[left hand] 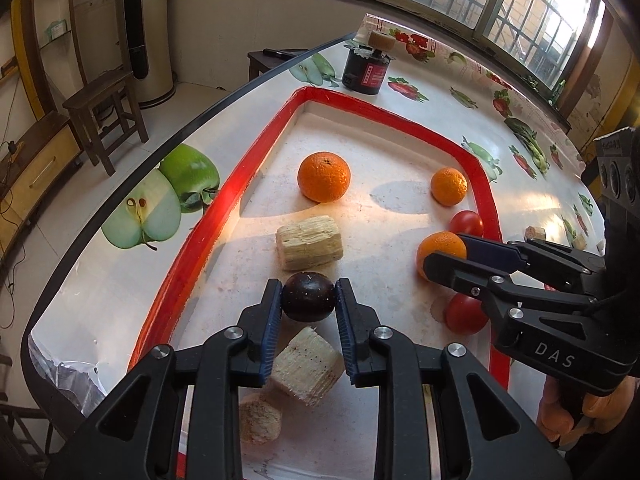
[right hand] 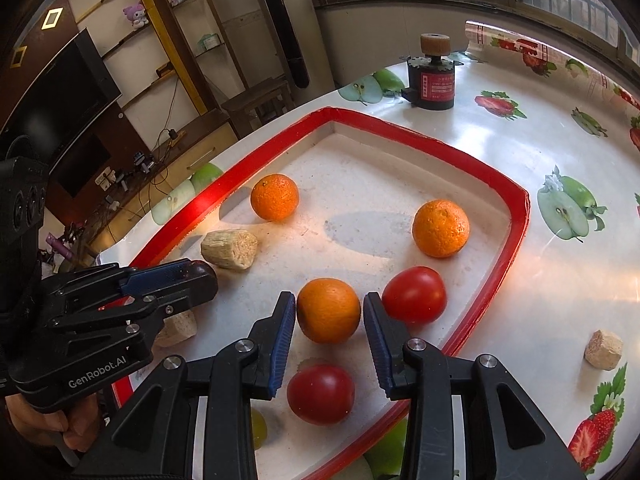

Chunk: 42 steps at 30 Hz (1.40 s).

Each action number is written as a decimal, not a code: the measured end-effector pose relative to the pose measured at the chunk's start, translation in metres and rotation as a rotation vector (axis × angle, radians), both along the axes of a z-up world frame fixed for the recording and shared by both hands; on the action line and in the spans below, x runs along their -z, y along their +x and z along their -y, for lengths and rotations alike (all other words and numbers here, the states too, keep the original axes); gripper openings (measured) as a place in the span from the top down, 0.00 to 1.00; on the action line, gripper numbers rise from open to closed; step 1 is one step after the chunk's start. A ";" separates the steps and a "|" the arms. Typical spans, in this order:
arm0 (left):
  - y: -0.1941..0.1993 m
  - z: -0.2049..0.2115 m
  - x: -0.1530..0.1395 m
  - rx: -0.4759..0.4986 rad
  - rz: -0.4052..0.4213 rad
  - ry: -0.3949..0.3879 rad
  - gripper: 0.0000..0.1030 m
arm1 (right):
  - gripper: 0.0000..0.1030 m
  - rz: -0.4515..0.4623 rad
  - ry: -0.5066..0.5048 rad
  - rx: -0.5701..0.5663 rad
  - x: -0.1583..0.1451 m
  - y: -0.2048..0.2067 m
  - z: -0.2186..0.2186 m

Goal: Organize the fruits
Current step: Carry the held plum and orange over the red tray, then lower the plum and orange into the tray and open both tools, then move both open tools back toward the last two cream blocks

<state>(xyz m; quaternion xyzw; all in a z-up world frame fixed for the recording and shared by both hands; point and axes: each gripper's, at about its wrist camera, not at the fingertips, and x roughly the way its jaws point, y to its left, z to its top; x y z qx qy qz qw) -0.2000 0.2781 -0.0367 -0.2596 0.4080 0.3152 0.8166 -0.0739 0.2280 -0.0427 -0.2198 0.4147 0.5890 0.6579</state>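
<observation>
A white tray with a red rim (left hand: 224, 204) (right hand: 516, 232) lies on the table. My left gripper (left hand: 308, 300) (right hand: 200, 276) is shut on a dark plum (left hand: 308, 296) low over the tray, above pale sugarcane chunks (left hand: 310, 242) (left hand: 308, 364). My right gripper (right hand: 328, 312) (left hand: 444, 250) straddles an orange (right hand: 328, 310) (left hand: 440, 254) that rests on the tray; a sliver of gap shows at the right pad. Two more oranges (right hand: 275, 197) (right hand: 440, 228) and two tomatoes (right hand: 414, 294) (right hand: 320, 394) lie around it.
A black canister (left hand: 366, 68) (right hand: 432, 80) with a cork-coloured roll on top stands beyond the tray. One sugarcane chunk (right hand: 604, 350) sits on the fruit-print tablecloth (right hand: 560, 152) right of the tray. A wooden stool (left hand: 104, 120) stands on the floor at left.
</observation>
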 end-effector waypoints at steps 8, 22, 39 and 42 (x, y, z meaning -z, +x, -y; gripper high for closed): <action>-0.008 0.004 -0.002 -0.023 -0.017 0.015 0.58 | 0.56 0.018 0.016 0.003 -0.008 -0.004 0.012; -0.015 0.010 -0.009 -0.042 -0.028 0.025 0.53 | 0.50 0.019 0.048 0.032 -0.023 0.001 0.038; 0.014 0.047 -0.038 0.041 0.009 0.067 0.49 | 0.46 0.024 0.124 0.180 -0.052 0.048 0.119; 0.025 0.058 -0.039 0.073 0.013 0.067 0.49 | 0.46 0.019 0.124 0.220 -0.052 0.060 0.136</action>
